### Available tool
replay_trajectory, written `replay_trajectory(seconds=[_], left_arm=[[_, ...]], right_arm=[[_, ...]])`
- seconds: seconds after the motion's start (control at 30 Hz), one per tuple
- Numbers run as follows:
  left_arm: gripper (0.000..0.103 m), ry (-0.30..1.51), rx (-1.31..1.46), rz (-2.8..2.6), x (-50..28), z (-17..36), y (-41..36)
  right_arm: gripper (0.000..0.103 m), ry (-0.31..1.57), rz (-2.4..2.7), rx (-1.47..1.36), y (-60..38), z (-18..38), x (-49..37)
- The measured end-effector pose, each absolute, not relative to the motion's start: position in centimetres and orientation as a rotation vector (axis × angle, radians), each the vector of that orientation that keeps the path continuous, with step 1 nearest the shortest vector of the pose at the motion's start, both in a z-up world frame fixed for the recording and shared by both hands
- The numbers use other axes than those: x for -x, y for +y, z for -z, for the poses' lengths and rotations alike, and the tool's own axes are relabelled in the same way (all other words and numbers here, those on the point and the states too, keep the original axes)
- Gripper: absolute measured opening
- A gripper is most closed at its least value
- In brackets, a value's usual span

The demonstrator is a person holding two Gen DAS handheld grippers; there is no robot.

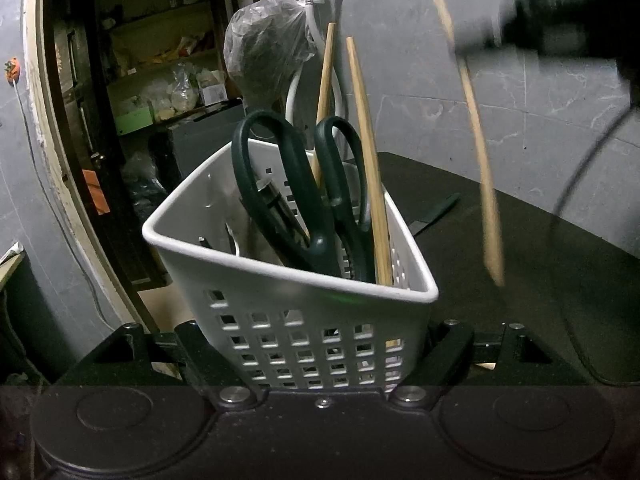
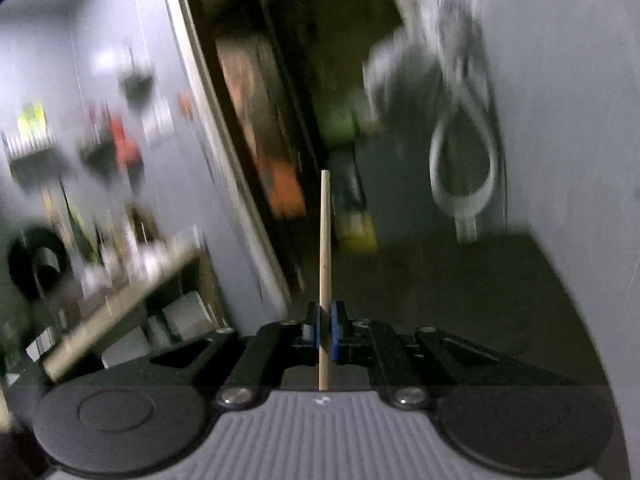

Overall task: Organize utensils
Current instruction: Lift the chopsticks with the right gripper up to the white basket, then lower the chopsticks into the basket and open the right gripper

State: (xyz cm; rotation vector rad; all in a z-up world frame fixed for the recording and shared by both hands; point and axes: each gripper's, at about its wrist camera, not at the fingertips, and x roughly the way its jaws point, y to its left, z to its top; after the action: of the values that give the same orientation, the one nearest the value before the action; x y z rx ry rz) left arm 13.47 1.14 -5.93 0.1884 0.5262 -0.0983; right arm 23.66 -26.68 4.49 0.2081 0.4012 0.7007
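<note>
White perforated plastic caddy (image 1: pixel 288 280) sits clamped between the left claw (image 1: pixel 312 356) fingers on the dark table (image 1: pixel 500 216), already holding green-handled scissors (image 1: pixel 304 184) and two wooden chopsticks (image 1: pixel 368 160). To its right, the right claw (image 2: pixel 326 328) is pinched tight on a third wooden chopstick (image 2: pixel 325 264), carried upright in the air. Judging by this, the loading step is under way; next it must tip down over the rim and let go.
</note>
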Motion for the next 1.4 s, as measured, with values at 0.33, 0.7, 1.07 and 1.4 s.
replay_trajectory(seconds=[0.33,0.7,1.07,1.4], left_arm=[[0.082,0.523,-0.190,0.094,-13.2,5.9,1.0],[0.082,0.520,-0.178,0.090,-13.1,5.9,1.1],[0.083,0.520,-0.179,0.100,-13.3,5.9,1.4],[0.083,0.521,-0.180,0.100,-13.3,5.9,1.4]], right_arm=[[0.006,0.064,-0.892,-0.325,-24.4,-12.8,-22.9],[0.006,0.228,-0.922,-0.211,-19.3,-5.7,-22.2],[0.060,0.280,-0.885,-0.121,-21.9,-4.4,-18.1],[0.099,0.448,-0.545,-0.044,-25.6,-2.3,-19.5]])
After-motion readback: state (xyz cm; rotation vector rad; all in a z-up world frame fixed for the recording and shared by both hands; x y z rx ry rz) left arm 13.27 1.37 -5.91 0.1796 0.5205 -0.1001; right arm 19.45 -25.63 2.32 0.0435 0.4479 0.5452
